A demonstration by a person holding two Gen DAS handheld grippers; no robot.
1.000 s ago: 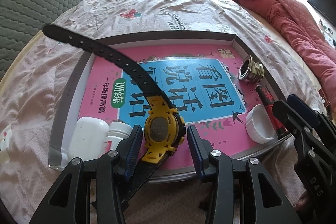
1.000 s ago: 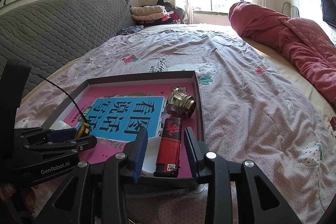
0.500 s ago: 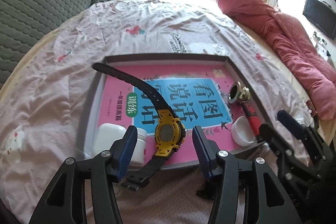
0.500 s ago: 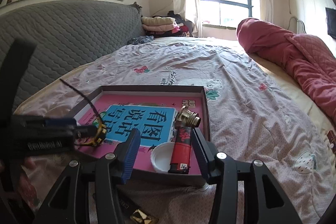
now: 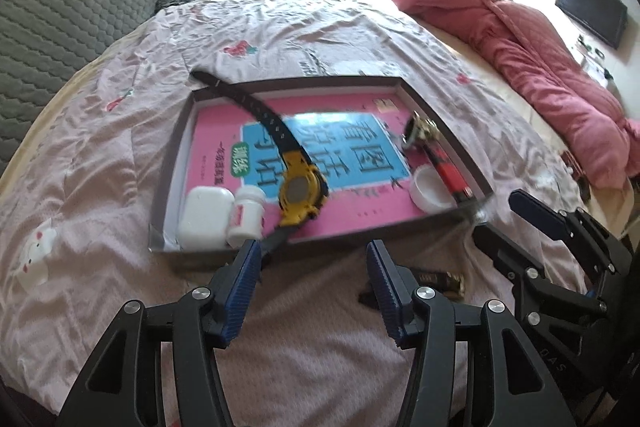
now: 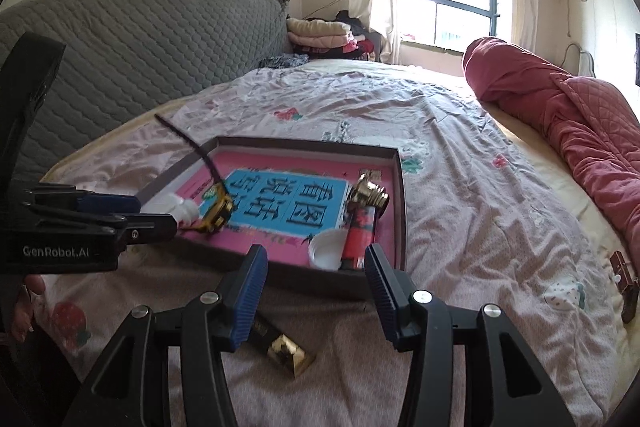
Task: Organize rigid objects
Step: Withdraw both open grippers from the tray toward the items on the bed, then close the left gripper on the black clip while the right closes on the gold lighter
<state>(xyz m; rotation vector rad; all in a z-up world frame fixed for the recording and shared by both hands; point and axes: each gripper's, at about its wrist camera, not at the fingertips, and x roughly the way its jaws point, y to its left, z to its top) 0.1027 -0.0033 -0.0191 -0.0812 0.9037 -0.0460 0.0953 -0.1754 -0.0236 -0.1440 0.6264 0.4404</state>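
Nearest the lens, left tool (image 5: 312, 283) spread wide with nothing between its blue pads (image 5: 240, 291), poised over the pink bedspread (image 5: 100, 155) just short of the box's near wall. To its right, right tool (image 6: 316, 291) likewise released and empty, also hanging over the bedspread before the same wall. Under and between the two tools, a dark bar with a gold end (image 6: 286, 349) lying on the bedspread, outside the box (what it is cannot be told).

Just beyond the left tool, the watch (image 5: 300, 189): yellow case flat on the pink book cover (image 5: 360, 195) inside the shallow box (image 5: 446, 131), its near strap end draped over the front wall and almost touching the left pad, its far strap running diagonally away and poking out over the far left corner. Watch free of both tools, ahead of the left one and slightly left of its centreline.

Left of the watch, in the box's near left corner, a small white bottle (image 5: 246, 213) and a white earbud case (image 5: 204, 213), side by side. Along the box's right side, directly ahead of the right tool: a white cap (image 6: 326, 249), a red lighter (image 6: 358, 233) beside it, then a brass fitting (image 6: 368, 197) at the lighter's far end.

Farther off, a rolled red quilt (image 6: 560, 107) on the bed's right, folded clothes (image 6: 320, 33) by the window.
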